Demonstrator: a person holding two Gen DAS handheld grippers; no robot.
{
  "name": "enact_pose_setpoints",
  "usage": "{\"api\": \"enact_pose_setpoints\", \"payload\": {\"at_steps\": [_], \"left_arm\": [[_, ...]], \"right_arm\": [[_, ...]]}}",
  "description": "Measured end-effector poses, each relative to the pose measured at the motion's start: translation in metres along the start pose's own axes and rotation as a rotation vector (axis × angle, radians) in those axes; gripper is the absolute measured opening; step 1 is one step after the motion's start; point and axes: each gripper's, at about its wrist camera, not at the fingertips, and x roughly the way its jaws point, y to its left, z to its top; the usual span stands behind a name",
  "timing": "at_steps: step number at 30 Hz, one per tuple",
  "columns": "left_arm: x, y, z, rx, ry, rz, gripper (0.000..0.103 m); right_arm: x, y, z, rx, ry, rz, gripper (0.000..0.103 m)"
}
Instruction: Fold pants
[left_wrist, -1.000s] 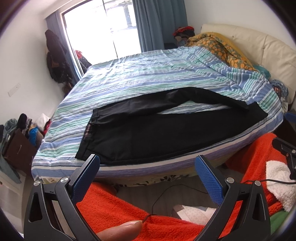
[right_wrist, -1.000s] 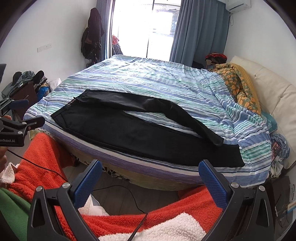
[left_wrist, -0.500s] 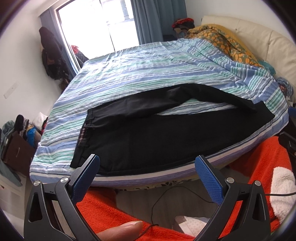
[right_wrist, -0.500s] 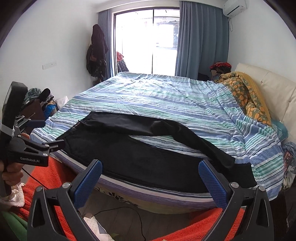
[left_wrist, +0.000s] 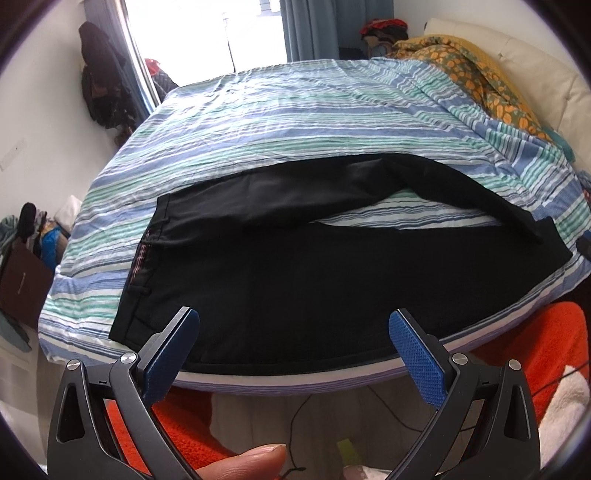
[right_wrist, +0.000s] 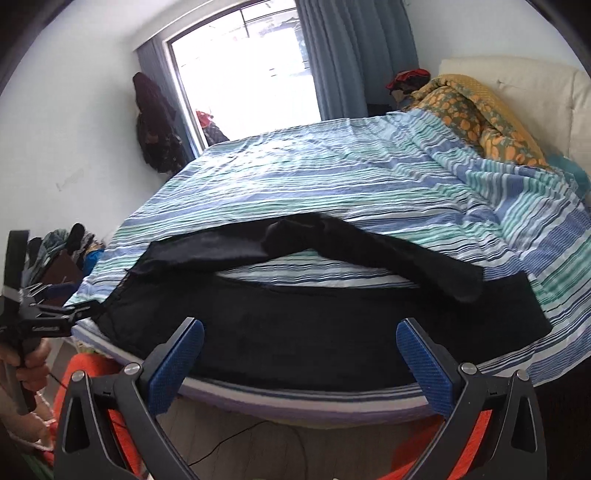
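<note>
Black pants (left_wrist: 295, 280) lie flat along the near edge of the striped bed (left_wrist: 295, 122), waistband at the left, legs running right. The far leg bends away from the near leg, showing a strip of sheet between them. The pants also show in the right wrist view (right_wrist: 314, 332). My left gripper (left_wrist: 293, 336) is open and empty, just in front of the waist end. My right gripper (right_wrist: 300, 345) is open and empty, in front of the near leg. The left gripper also shows at the left of the right wrist view (right_wrist: 55, 317).
A yellow patterned quilt (left_wrist: 472, 70) lies at the head of the bed by a cream headboard (left_wrist: 535, 66). An orange blanket (left_wrist: 546, 354) and a cable (left_wrist: 369, 398) lie on the floor before the bed. Clothes are piled at the left wall (left_wrist: 33, 229).
Both grippers have moved forward and up to the bed edge; the pants now fill more of each view. Both stay open. The pants have not moved.
</note>
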Motion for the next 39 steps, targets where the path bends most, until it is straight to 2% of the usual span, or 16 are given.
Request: {"api": "enact_pose_setpoints", "payload": {"at_steps": [2, 5, 7, 10, 13, 16, 18, 21, 22, 23, 25, 29, 33, 34, 37, 39], "left_arm": [[0.009, 0.000, 0.002, -0.007, 0.016, 0.017, 0.102], [0.022, 0.002, -0.003, -0.022, 0.057, 0.023, 0.103], [0.032, 0.001, -0.007, -0.032, 0.090, 0.027, 0.103], [0.046, -0.001, -0.017, -0.043, 0.148, 0.030, 0.103], [0.060, -0.007, -0.024, -0.045, 0.209, 0.024, 0.103], [0.067, -0.012, -0.026, -0.034, 0.240, 0.025, 0.103], [0.069, -0.012, -0.025, -0.037, 0.245, 0.020, 0.103], [0.075, -0.015, -0.020, -0.047, 0.266, 0.006, 0.103], [0.077, -0.016, -0.018, -0.046, 0.271, 0.006, 0.103], [0.076, -0.017, -0.016, -0.046, 0.268, 0.006, 0.103], [0.073, -0.019, -0.013, -0.050, 0.250, 0.005, 0.103], [0.083, -0.017, -0.017, -0.078, 0.263, -0.002, 0.103], [0.104, -0.020, -0.020, -0.088, 0.340, -0.022, 0.102], [0.107, -0.023, -0.020, -0.079, 0.346, -0.025, 0.102], [0.111, -0.033, -0.019, -0.047, 0.340, -0.023, 0.102], [0.114, -0.037, -0.018, -0.040, 0.342, -0.022, 0.102]], "right_arm": [[0.025, -0.041, 0.015, -0.007, 0.043, -0.077, 0.103], [0.074, -0.079, 0.021, -0.119, 0.209, -0.194, 0.103], [0.102, -0.092, 0.015, -0.189, 0.302, -0.212, 0.102], [0.136, -0.098, 0.004, -0.265, 0.361, -0.223, 0.081], [0.170, -0.099, -0.001, -0.342, 0.390, -0.288, 0.070], [0.194, -0.108, 0.016, -0.373, 0.437, -0.294, 0.004], [0.194, -0.121, 0.066, -0.324, 0.385, -0.307, 0.004], [0.195, -0.157, 0.184, -0.241, 0.197, -0.381, 0.004], [0.200, -0.171, 0.220, -0.220, 0.159, -0.412, 0.011], [0.208, -0.184, 0.247, -0.191, 0.162, -0.442, 0.040], [0.223, -0.208, 0.276, -0.127, 0.205, -0.539, 0.071], [0.221, -0.229, 0.250, -0.014, 0.162, -0.518, 0.071], [0.235, -0.244, 0.177, 0.203, 0.173, -0.262, 0.067], [0.241, -0.244, 0.163, 0.266, 0.175, -0.183, 0.059], [0.268, -0.251, 0.141, 0.465, 0.161, 0.013, 0.052], [0.290, -0.255, 0.142, 0.564, 0.115, 0.088, 0.051]]}}
